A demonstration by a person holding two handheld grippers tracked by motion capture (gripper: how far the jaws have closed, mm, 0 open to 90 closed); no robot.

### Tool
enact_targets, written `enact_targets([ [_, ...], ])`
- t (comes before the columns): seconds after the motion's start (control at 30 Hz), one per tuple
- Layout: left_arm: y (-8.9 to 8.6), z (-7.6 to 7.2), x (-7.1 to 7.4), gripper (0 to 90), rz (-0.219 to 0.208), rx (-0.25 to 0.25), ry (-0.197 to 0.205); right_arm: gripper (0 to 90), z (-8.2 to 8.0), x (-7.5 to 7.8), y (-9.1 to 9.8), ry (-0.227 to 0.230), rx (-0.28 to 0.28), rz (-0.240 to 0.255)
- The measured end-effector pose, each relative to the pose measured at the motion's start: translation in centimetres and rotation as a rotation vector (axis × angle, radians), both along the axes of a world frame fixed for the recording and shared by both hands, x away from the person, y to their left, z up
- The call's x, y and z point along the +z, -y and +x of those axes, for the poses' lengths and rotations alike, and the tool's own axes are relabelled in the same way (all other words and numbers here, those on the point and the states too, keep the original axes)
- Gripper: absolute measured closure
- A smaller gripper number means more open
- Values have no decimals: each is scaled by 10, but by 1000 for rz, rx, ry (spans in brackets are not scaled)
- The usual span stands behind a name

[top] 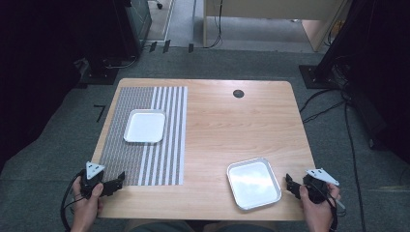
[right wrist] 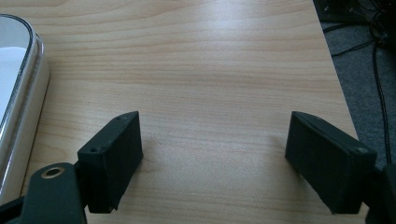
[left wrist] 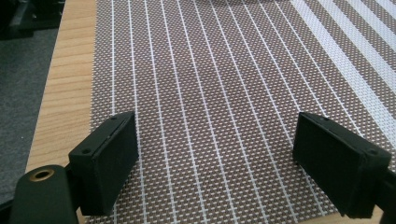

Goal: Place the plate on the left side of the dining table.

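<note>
Left gripper [top: 115, 182] and right gripper [top: 291, 184] are held at the near edge of the wood-grain tabletop [top: 217, 121], jaws spread wide, nothing gripped. A rounded-rectangular metal tray [top: 254, 183] is seen just beside the right gripper. Farther off, a white square tray [top: 144, 126] is set on the woven striped placemat [top: 145, 159].
</note>
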State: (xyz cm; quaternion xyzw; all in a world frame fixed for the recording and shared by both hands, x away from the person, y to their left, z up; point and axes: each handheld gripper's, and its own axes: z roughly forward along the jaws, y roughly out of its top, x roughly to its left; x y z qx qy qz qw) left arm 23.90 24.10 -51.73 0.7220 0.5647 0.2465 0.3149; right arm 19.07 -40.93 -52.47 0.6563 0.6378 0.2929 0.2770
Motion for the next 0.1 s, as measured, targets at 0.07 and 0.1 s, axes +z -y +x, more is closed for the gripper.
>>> enact_targets([
  [0.07,0,0,1,141,-3,5,-4,180,0,0,0,0,3,0],
  [0.1,0,0,1,141,-3,5,-4,180,0,0,0,0,3,0],
])
